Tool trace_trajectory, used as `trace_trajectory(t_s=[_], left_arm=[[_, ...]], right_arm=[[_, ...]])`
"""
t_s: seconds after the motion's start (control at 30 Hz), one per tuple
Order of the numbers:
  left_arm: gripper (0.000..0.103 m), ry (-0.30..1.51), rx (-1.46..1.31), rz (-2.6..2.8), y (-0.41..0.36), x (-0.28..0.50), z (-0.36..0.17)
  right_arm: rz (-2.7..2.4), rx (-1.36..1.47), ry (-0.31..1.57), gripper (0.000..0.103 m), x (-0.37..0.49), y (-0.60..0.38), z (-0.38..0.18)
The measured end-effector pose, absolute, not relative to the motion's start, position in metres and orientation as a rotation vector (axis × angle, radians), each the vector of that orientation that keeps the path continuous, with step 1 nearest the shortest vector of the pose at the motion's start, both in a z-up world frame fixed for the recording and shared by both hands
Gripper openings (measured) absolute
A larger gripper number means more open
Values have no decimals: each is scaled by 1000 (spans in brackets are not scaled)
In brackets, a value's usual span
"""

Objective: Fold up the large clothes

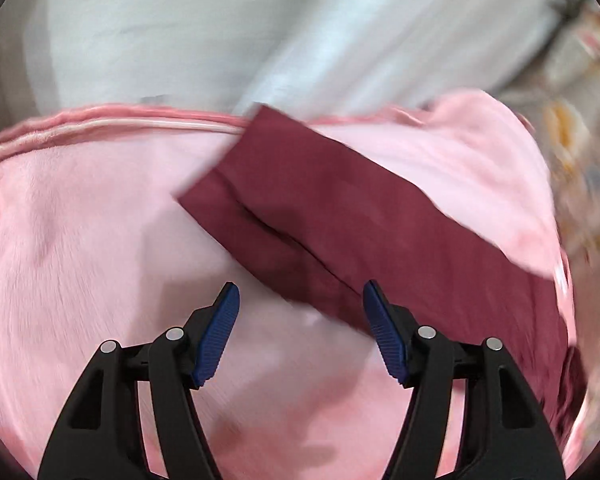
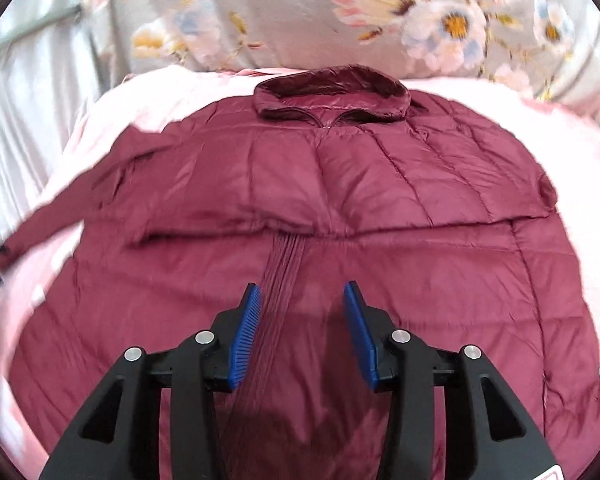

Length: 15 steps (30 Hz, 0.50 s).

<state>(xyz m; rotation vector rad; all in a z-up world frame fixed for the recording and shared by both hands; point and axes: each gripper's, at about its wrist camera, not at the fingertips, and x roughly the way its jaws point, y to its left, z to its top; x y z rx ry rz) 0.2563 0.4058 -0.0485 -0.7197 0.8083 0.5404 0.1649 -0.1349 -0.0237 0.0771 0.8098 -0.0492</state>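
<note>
A maroon quilted jacket (image 2: 340, 208) lies flat on a pink fleece blanket (image 2: 572, 152), collar (image 2: 332, 94) at the far end and its lower part folded up over the chest. My right gripper (image 2: 302, 294) hovers over the jacket's middle, jaws open, with a pleated strip of the fabric running below the gap and nothing pinched. In the left wrist view one maroon sleeve (image 1: 340, 216) stretches diagonally across the pink blanket (image 1: 80, 240). My left gripper (image 1: 300, 294) stands open beside the sleeve's lower edge, holding nothing.
A pale blue-white sheet (image 1: 260, 32) lies beyond the blanket's piped edge. A grey floral cover (image 2: 380, 8) borders the far side past the collar. The left wrist view is blurred.
</note>
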Motion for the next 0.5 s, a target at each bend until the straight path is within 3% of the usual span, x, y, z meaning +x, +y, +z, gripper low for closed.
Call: trace_trajectory(t_s=[0.1, 0.13, 0.17, 0.23, 0.5], left_arm=[[61, 795, -739, 533, 421, 263, -54], [53, 790, -718, 535, 419, 266, -53], [34, 788, -686, 520, 414, 271, -51], [8, 804, -652, 477, 404, 281, -49], [4, 685, -533, 289, 316, 296, 18]], right_arm=[[-64, 15, 810, 49, 163, -124, -28], [-73, 3, 814, 51, 165, -122, -28], [-77, 0, 822, 53, 167, -122, -30], [-76, 17, 834, 55, 168, -125, -32], [-82, 91, 816, 58, 163, -134, -31]])
